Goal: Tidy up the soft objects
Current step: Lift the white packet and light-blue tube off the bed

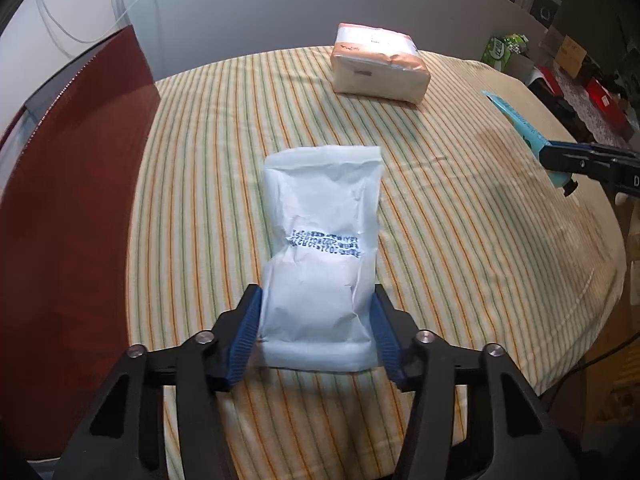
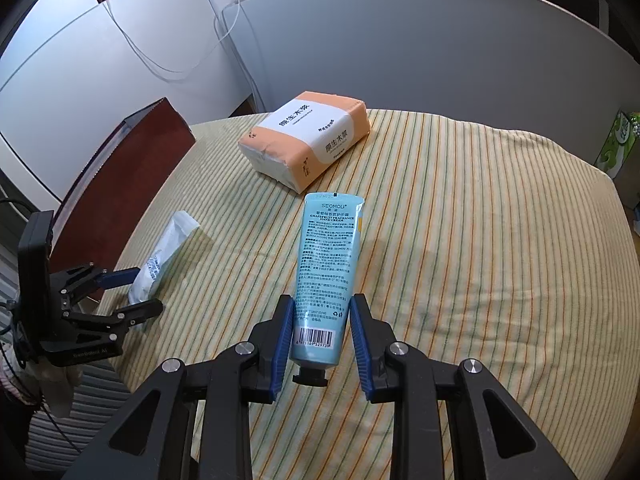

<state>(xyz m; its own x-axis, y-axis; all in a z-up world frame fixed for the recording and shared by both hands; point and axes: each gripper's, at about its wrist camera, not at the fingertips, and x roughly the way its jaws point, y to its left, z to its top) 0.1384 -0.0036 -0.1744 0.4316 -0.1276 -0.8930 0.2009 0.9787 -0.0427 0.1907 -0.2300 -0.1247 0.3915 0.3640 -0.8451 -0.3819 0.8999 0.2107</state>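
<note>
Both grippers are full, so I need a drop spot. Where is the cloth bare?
The striped cloth is bare to the right of the hand cream tube and tissue pack, out to the table's right edge. A smaller bare strip lies between the white pouch and the tissue pack. It is tighter on the left, by the brown bag.

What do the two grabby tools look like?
Both match: the left tool and right tool are black jointed metal linkages with cut-out holes and silver round bolts. Their fingers wear ridged blue pads. Seen from the right wrist view, the left tool's black body carries small pale lettering, too blurred to read, with a dark cable nearby.
</note>
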